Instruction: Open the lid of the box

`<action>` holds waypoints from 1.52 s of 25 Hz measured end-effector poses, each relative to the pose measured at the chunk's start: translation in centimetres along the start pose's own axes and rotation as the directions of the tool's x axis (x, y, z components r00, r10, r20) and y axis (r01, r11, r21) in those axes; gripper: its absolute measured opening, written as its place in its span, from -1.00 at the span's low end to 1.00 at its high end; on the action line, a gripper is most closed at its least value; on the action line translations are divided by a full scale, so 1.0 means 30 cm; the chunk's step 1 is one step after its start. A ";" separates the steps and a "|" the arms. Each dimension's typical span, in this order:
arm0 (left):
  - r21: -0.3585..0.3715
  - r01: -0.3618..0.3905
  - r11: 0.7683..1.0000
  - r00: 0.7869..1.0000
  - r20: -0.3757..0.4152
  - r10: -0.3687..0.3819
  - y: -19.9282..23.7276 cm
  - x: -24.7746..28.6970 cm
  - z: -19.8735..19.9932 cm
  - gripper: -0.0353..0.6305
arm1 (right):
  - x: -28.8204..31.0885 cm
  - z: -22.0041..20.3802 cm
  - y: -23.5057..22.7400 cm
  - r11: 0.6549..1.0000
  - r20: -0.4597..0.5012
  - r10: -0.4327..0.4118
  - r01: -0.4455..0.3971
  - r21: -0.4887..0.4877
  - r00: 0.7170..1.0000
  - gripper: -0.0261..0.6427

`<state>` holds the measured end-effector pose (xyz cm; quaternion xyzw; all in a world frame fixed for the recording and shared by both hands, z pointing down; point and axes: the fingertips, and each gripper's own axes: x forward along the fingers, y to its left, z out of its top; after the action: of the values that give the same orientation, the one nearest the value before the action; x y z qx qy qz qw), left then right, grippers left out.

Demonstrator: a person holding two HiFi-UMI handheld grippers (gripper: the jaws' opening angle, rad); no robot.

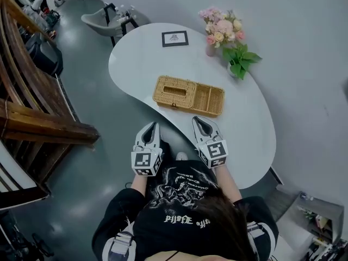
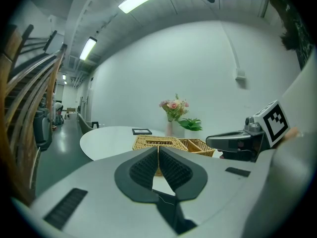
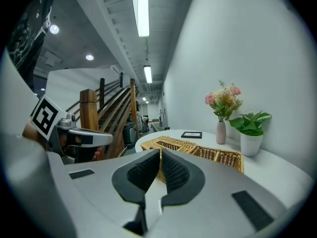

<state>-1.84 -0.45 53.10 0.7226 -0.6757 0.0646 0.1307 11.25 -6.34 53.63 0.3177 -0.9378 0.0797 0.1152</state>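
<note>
A woven wicker box (image 1: pixel 187 95) lies near the front edge of the white table (image 1: pixel 250 129). Its left half carries a flat slotted lid (image 1: pixel 173 89), which lies down; the right half shows open compartments. Both grippers hover short of the table edge, apart from the box. My left gripper (image 1: pixel 154 125) points at the lid end, jaws shut and empty. My right gripper (image 1: pixel 198 120) points at the box's middle, also shut with nothing in it. The box (image 2: pixel 171 143) sits beyond the closed jaws in the left gripper view, and the box (image 3: pixel 198 150) shows likewise in the right gripper view.
A vase of pink flowers (image 1: pixel 220 31), a potted green plant (image 1: pixel 239 61) and a small framed card (image 1: pixel 174 38) stand on the far side of the table. A wooden staircase (image 1: pixel 32 107) runs along the left. A grey chair (image 1: pixel 109 20) stands behind the table.
</note>
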 end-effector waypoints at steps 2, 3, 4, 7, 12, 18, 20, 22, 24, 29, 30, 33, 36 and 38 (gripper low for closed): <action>0.001 -0.001 1.000 1.000 -0.001 0.001 0.022 0.024 0.003 -0.82 | 0.024 -0.007 0.001 1.000 -0.022 0.015 -0.015 -0.005 1.000 -0.83; 0.002 0.000 1.000 1.000 -0.002 0.000 0.033 0.037 0.004 -0.82 | 0.038 -0.010 0.002 1.000 -0.035 0.023 -0.023 -0.005 0.999 -0.79; 0.002 0.002 1.000 1.000 -0.004 -0.002 0.045 0.051 0.007 -0.82 | 0.051 -0.013 0.004 1.000 -0.047 0.031 -0.031 -0.005 0.998 -0.69; 0.008 0.019 1.000 1.000 -0.010 -0.019 0.079 0.095 0.019 -0.82 | 0.096 -0.008 0.011 0.999 -0.069 0.040 -0.041 -0.013 0.997 -0.68; 0.005 0.047 0.999 0.999 -0.018 -0.047 0.140 0.172 0.044 -0.82 | 0.188 0.023 0.011 0.998 -0.094 0.054 -0.055 -0.008 0.994 -0.68; -0.006 0.077 0.997 0.996 -0.035 -0.077 0.225 0.249 0.060 -0.82 | 0.278 0.031 0.031 0.992 -0.204 0.106 -0.119 -0.051 0.973 -0.64; -0.010 0.083 0.996 0.996 -0.043 -0.083 0.249 0.269 0.059 -0.82 | 0.298 0.036 0.025 0.989 -0.236 0.090 -0.115 -0.093 0.968 -0.60; -0.008 0.090 0.996 0.995 -0.049 -0.091 0.275 0.292 0.060 -0.82 | 0.319 0.044 0.020 0.986 -0.260 0.100 -0.130 -0.103 0.960 -0.55; -0.008 0.097 0.995 0.994 -0.057 -0.098 0.298 0.313 0.061 -0.82 | 0.335 0.040 0.034 0.977 -0.301 0.131 -0.174 -0.120 0.945 -0.48; -0.002 0.119 0.993 0.991 -0.064 -0.119 0.344 0.357 0.064 -0.82 | 0.376 0.022 0.071 0.953 -0.375 0.148 -0.234 -0.195 0.915 -0.42; -0.001 0.122 0.993 0.990 -0.065 -0.122 0.353 0.365 0.065 -0.82 | 0.386 0.021 0.074 0.948 -0.383 0.140 -0.235 -0.214 0.913 -0.42; -0.002 0.134 0.991 0.988 -0.071 -0.134 0.367 0.380 0.063 -0.82 | 0.400 0.003 0.102 0.930 -0.439 0.152 -0.279 -0.241 0.885 -0.40; -0.003 0.146 0.989 0.986 -0.075 -0.146 0.383 0.398 0.064 -0.82 | 0.414 -0.017 0.122 0.908 -0.506 0.151 -0.321 -0.268 0.849 -0.36; -0.005 0.153 0.988 0.985 -0.078 -0.153 0.394 0.407 0.057 -0.82 | 0.419 -0.026 0.126 0.900 -0.534 0.141 -0.333 -0.281 0.834 -0.38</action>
<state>-12.76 -13.27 55.97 0.7694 -0.6125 0.0827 0.1613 -0.63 -10.45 57.42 0.1383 -0.9060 -0.0010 0.4000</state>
